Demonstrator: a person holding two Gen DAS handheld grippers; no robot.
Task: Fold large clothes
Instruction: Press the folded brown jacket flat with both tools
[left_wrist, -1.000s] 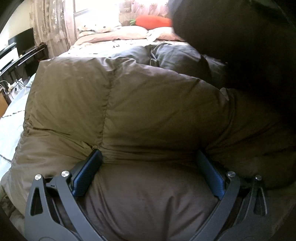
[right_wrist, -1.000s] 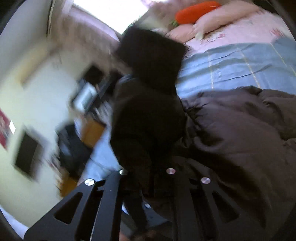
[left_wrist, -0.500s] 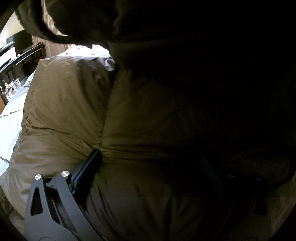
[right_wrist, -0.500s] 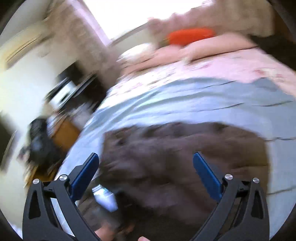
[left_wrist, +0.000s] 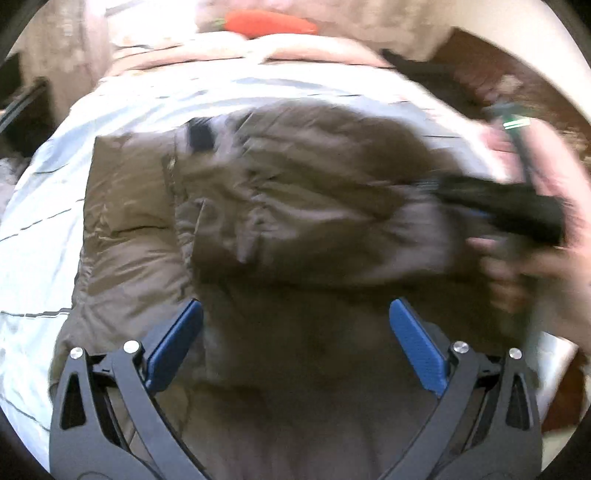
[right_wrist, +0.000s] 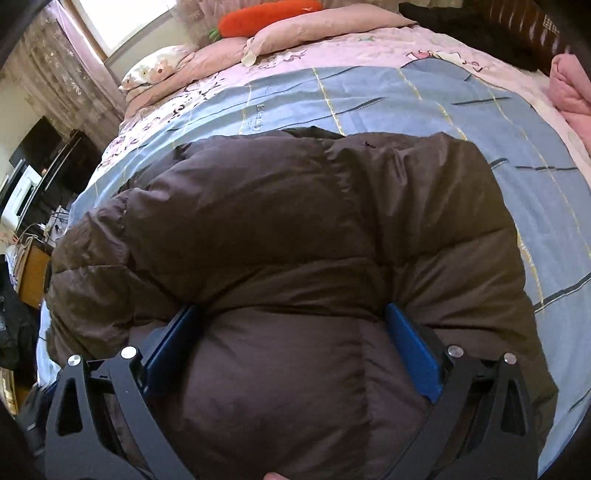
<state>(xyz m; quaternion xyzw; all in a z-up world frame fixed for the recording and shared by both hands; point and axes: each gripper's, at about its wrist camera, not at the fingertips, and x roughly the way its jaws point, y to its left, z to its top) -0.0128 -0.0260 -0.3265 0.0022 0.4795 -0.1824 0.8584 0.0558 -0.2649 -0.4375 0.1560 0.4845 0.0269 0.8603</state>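
Nearest the right hand-held gripper (right_wrist: 291, 343), a swollen quilted panel of the brown puffer jacket (right_wrist: 280, 229) bulges between its blue ribbed pads (right_wrist: 412, 349); the jaws stand spread wide with the padding filling the gap, pressed into the soft fill. The jacket's shell is smooth, slightly glossy, stitched into fat rounded channels, and it lies in a folded heap directly ahead of both grippers on the bed (right_wrist: 388, 99). The left hand-held gripper (left_wrist: 295, 347) is also wide open, hovering above the same jacket (left_wrist: 288, 206) with nothing pinched between its pads; to its right, blurred, a hand (left_wrist: 532, 236) carries the other black tool. Beyond the jacket, the bed is covered by a pale blue sheet crossed with thin yellow and dark lines, flat with a few soft creases, giving way further off to a pink printed section. At the far end lie dusty-pink pillows (right_wrist: 325, 29) and a plush orange carrot (right_wrist: 266, 16), long and tapered. Further left of the right gripper stand patterned curtains (right_wrist: 62, 70), a bright window and dark furniture (right_wrist: 48, 173) against a pale wall; far right, a pink bundle of cloth (right_wrist: 572, 88).
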